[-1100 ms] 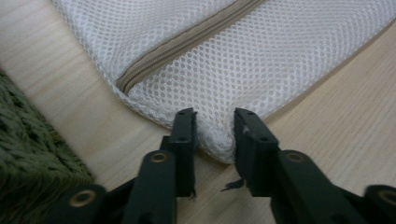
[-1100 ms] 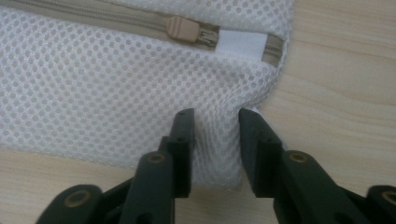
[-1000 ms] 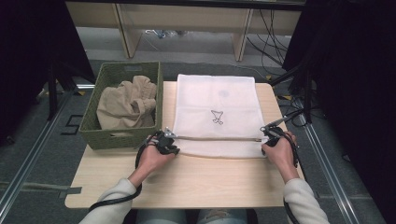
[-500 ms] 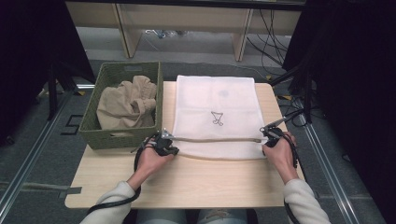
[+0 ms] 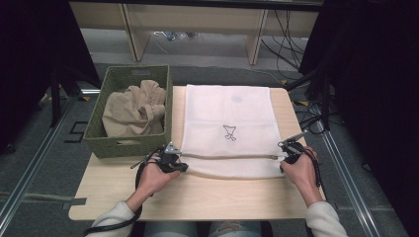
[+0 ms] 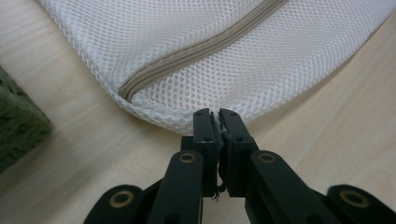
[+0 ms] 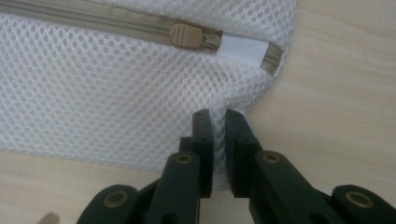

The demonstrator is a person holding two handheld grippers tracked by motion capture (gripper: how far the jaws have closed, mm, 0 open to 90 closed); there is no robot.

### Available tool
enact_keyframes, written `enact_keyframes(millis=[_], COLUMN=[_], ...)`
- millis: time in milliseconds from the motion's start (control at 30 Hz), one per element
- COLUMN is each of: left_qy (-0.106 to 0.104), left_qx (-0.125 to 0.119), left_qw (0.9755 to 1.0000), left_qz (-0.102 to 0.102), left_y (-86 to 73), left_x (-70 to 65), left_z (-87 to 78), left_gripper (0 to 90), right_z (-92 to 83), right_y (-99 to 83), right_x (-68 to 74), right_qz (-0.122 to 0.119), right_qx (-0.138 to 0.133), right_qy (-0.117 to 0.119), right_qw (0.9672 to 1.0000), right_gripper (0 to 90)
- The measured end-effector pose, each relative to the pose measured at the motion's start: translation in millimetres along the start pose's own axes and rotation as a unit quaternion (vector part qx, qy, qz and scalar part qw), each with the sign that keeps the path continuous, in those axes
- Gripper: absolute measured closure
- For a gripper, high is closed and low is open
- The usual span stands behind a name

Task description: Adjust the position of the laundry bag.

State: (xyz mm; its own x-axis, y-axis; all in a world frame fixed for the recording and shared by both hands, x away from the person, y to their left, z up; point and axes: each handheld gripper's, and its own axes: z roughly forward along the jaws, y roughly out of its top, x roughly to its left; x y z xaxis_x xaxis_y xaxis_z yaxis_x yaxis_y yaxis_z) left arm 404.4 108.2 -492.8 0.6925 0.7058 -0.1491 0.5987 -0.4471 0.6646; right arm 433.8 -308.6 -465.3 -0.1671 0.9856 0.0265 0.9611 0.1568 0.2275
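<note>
A white mesh laundry bag (image 5: 230,123) lies flat on the wooden table (image 5: 222,202), with a beige zipper (image 5: 230,157) running across near its front edge. My left gripper (image 5: 179,162) is shut on the bag's near left corner, and the mesh is pinched between its jaws (image 6: 217,114). My right gripper (image 5: 285,152) holds the near right corner; its jaws have just been closing and now pinch the mesh (image 7: 218,116). The zipper pull (image 7: 187,35) sits just beyond that corner, at the zipper's end.
A green woven basket (image 5: 128,148) with crumpled beige cloth (image 5: 133,108) in it stands at the table's left, close to my left gripper. Bare tabletop lies in front of the bag. Shelf legs and cables are on the floor beyond the table.
Both hands have drawn slightly toward the person, and the bag's near edge has come with them. The right jaws have closed onto the mesh.
</note>
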Motion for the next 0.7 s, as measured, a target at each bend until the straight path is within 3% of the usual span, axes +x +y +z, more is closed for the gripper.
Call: enact_keyframes(millis=[400,533,567,600,667,700], left_qy=[-0.014,-0.019,-0.024,-0.022,-0.026,-0.022], left_qx=[0.007,0.004,0.002,0.004,0.007,0.008], left_qw=[0.9996,0.9997,0.9996,0.9996,0.9995,0.9996], left_qz=[0.022,0.017,0.012,0.015,0.016,0.017], left_y=[-16.4,-21.5,-23.0,-23.9,-25.6,-27.3], left_x=[-18.6,-21.1,-20.9,-20.2,-20.5,-21.7], left_z=[-17.3,-18.2,-17.6,-17.8,-18.7,-19.3], left_gripper=[85.6,85.5,85.5,85.6,85.6,85.6], right_z=[-7.8,-8.1,-10.2,-8.7,-10.2,-8.4], right_y=[-25.6,-31.2,-32.7,-33.9,-34.7,-36.6], right_x=[1.3,0.6,4.7,1.0,2.5,-1.4], right_qz=[0.002,0.001,0.031,0.011,0.023,-0.005], right_qx=[0.013,0.018,0.023,0.012,0.021,0.008], right_qy=[0.014,0.020,0.022,0.023,0.026,0.026], right_qw=[0.9998,0.9996,0.9990,0.9996,0.9992,0.9996], right_gripper=[84.3,84.2,84.2,84.2,84.3,84.3])
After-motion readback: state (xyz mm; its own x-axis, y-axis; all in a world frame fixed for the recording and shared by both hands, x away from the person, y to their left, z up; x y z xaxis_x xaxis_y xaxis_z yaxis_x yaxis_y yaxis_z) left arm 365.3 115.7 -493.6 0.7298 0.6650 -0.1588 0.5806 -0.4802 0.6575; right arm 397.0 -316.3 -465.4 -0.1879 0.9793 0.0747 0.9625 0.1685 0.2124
